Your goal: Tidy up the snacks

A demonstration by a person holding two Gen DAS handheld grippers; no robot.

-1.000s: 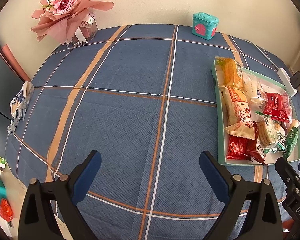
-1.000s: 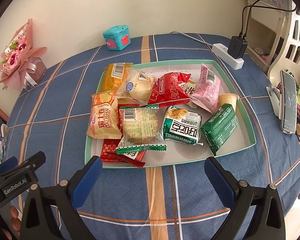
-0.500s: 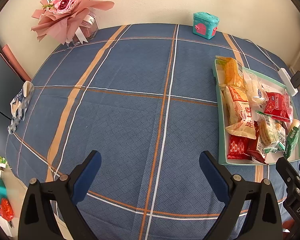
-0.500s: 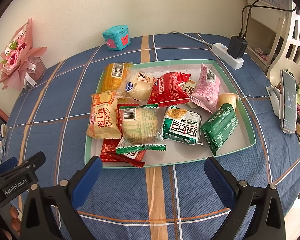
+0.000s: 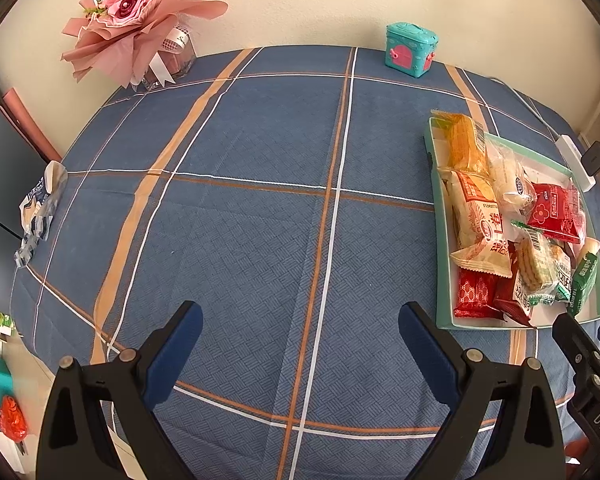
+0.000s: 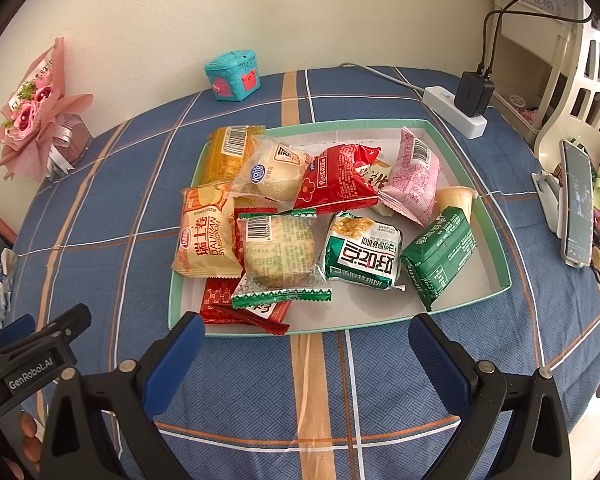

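A green-rimmed tray holds several wrapped snacks: an orange swiss-roll pack, a clear pack with a round cake, a green-and-white pack, a dark green pack, a red pack and a pink pack. My right gripper is open just before the tray's near edge, holding nothing. My left gripper is open over bare blue cloth, left of the tray. In the left wrist view the snacks lie at the right.
A teal toy box and a pink bouquet stand at the back by the wall. A white power strip with a black charger lies behind the tray. A phone on a stand is at the right. A crumpled wrapper lies at the left edge.
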